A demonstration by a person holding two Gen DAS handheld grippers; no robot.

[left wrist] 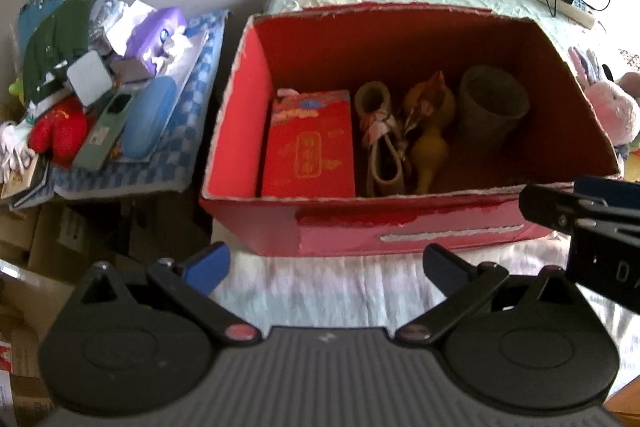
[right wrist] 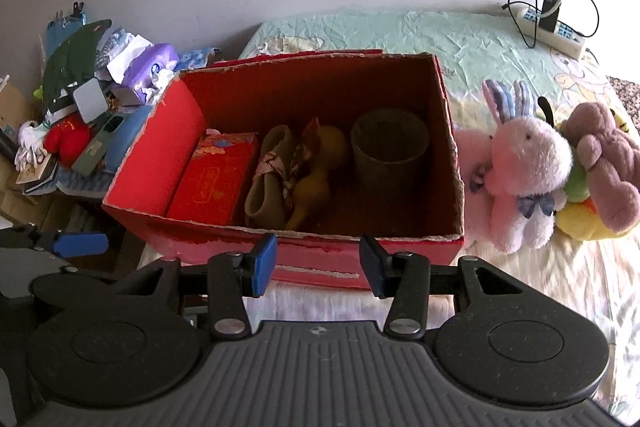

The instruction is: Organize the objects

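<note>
Box [right wrist: 404, 251]: one red packet [right wrist: 212, 183], one cup [right wrist: 388, 151].

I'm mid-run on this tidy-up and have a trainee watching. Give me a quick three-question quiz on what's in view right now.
1. True or false: the red cardboard box is empty.
2. Which item stands at the right-hand end inside the box: A) the red packet, B) the yellow gourd, C) the grey-green cup?
3. Fill in: the pink plush rabbit lies ____ the box, on the bed sheet.

Key
1. False; several things are in it.
2. C.
3. Outside, against its right wall.

The left gripper and right gripper both have their jaws open, holding nothing.
</note>
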